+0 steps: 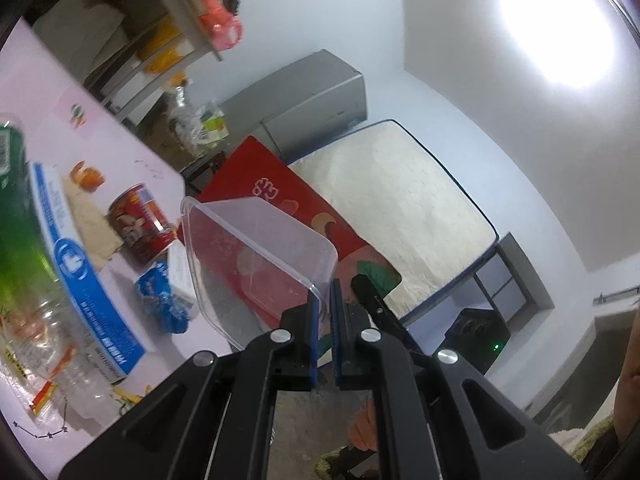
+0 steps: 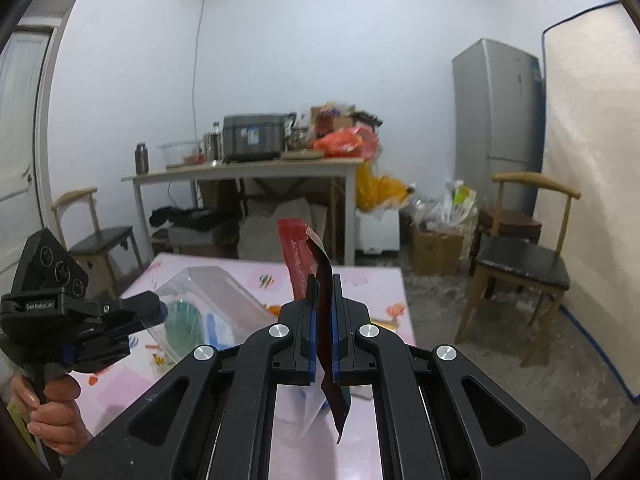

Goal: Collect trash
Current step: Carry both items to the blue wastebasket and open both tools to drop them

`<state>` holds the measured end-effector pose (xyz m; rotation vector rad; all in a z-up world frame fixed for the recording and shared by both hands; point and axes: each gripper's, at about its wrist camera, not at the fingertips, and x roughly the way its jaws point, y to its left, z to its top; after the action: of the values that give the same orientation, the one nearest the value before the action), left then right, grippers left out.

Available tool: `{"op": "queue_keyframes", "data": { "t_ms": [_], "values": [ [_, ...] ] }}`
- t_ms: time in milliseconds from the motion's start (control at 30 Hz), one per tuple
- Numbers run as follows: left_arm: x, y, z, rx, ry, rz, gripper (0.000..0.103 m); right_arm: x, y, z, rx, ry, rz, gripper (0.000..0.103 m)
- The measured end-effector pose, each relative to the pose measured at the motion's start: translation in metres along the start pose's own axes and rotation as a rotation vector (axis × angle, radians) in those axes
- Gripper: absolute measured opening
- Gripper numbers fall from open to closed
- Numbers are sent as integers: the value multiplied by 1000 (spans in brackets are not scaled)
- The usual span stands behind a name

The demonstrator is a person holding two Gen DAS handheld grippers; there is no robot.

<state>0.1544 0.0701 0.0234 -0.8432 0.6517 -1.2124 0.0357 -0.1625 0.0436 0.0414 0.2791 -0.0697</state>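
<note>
Only the right wrist view shows the left gripper (image 2: 160, 312) holder's hand (image 2: 56, 416).

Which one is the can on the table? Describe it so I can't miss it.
Look at the pink table in the left wrist view, near its far edge. The can stands beside the crumpled blue wrapper: the only red, cylindrical tin there, with a silvery rim.

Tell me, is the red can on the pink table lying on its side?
No, the red can stands upright on the pink table, beside the crumpled blue wrapper.
</note>
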Motion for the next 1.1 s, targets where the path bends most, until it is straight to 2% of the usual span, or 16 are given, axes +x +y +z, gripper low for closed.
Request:
{"op": "queue_keyframes", "data": {
  "t_ms": [200, 367, 500, 700, 867, 1100],
  "values": [
    [18, -31, -1, 85, 39, -19, 4, -38, -25, 10, 26, -85, -69, 4],
    [56, -54, -8, 125, 117, -35, 4, -67, -64, 4, 69, -115, -180, 4],
    [107, -73, -20, 165, 225, -63, 4, -89, -106, -11, 141, -105, -285, 4],
    [211, -92, -55, 223, 443, -65, 4, -121, -187, -53, 301, -39, -473, 4],
    [301, -78, -95, 223, 620, 25, 5, -115, -246, -106, 452, 96, -542, 4],
    [409, -24, -156, 239, 817, 241, 5, -67, -315, -186, 642, 265, -562, 4]
  ]
}}
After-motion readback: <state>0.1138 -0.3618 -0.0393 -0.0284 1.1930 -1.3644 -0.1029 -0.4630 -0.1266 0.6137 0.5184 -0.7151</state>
